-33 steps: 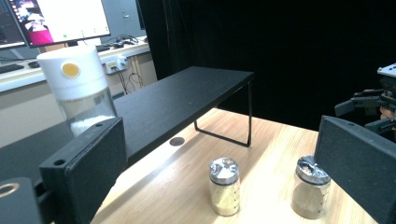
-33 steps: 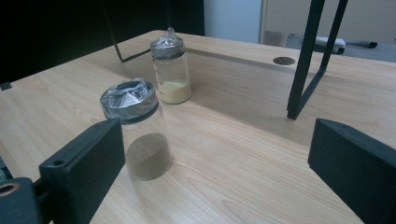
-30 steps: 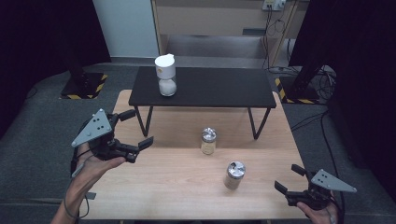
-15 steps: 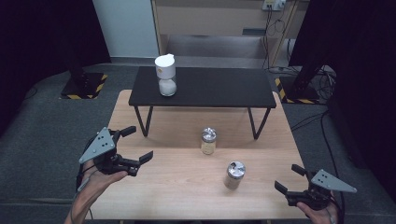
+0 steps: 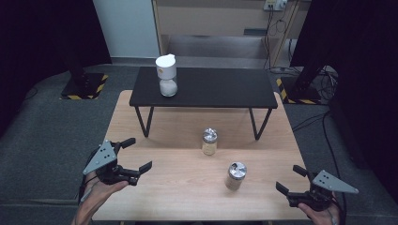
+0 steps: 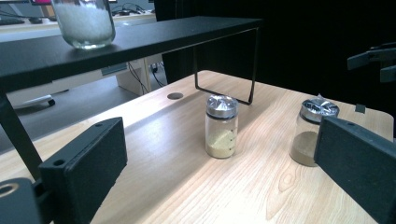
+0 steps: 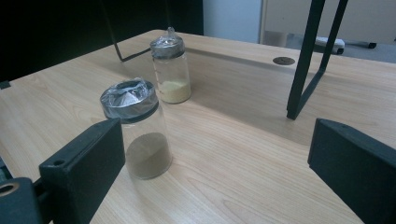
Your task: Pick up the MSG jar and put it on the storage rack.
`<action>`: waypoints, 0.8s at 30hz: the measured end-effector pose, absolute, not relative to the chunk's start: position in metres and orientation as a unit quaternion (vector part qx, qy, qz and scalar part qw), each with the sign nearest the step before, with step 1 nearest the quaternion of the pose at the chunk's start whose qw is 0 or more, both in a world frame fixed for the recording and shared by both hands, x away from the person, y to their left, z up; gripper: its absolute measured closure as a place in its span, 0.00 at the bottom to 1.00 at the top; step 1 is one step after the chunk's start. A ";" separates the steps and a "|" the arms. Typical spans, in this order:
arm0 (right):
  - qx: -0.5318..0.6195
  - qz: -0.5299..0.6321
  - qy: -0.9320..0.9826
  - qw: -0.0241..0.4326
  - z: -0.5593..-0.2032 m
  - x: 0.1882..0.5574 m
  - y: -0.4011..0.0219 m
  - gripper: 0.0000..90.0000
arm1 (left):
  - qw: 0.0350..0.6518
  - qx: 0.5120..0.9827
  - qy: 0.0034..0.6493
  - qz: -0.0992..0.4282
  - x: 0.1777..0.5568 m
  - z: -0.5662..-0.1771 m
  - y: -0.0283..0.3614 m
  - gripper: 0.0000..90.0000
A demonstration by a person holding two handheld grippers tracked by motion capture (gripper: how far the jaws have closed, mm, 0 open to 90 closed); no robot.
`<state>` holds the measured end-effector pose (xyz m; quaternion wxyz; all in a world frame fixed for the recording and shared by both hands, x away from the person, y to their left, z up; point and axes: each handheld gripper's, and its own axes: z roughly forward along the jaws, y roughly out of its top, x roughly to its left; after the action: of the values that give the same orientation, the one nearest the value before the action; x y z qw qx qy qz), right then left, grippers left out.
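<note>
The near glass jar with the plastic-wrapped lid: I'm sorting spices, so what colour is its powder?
Brown powder fills the near glass jar, clearest in the right gripper view.

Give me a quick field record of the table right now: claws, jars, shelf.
left claw: open, empty, near the table's left edge
right claw: open, empty, at the near right corner
yellow-powder jar: upright, mid-table
brown-powder jar: upright, nearer the right claw
black shelf: at the far side, carries the white-lidded jar

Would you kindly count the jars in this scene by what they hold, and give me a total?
Jar of white grains: 1
Jar of yellow powder: 1
Jar of brown powder: 1
Total: 3
</note>
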<state>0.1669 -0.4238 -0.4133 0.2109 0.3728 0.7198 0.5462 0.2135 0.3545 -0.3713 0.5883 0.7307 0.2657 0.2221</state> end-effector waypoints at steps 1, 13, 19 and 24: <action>0.373 0.546 0.720 0.211 -0.413 0.167 -0.424 0.05 | 0.588 0.731 0.267 0.221 0.213 -0.373 0.355 0.02; 0.373 0.546 0.720 0.211 -0.413 0.167 -0.424 0.05 | 0.581 0.736 0.275 0.210 0.211 -0.393 0.357 0.02; 0.373 0.546 0.720 0.211 -0.413 0.167 -0.424 0.05 | 0.579 0.737 0.279 0.209 0.209 -0.402 0.360 0.03; 0.372 0.545 0.721 0.211 -0.413 0.167 -0.424 0.05 | 0.573 0.742 0.281 0.206 0.208 -0.408 0.360 0.03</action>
<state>0.1668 -0.4235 -0.4131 0.2114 0.3724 0.7205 0.5454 0.2083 0.3600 -0.4080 0.5729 0.7419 0.2810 0.2061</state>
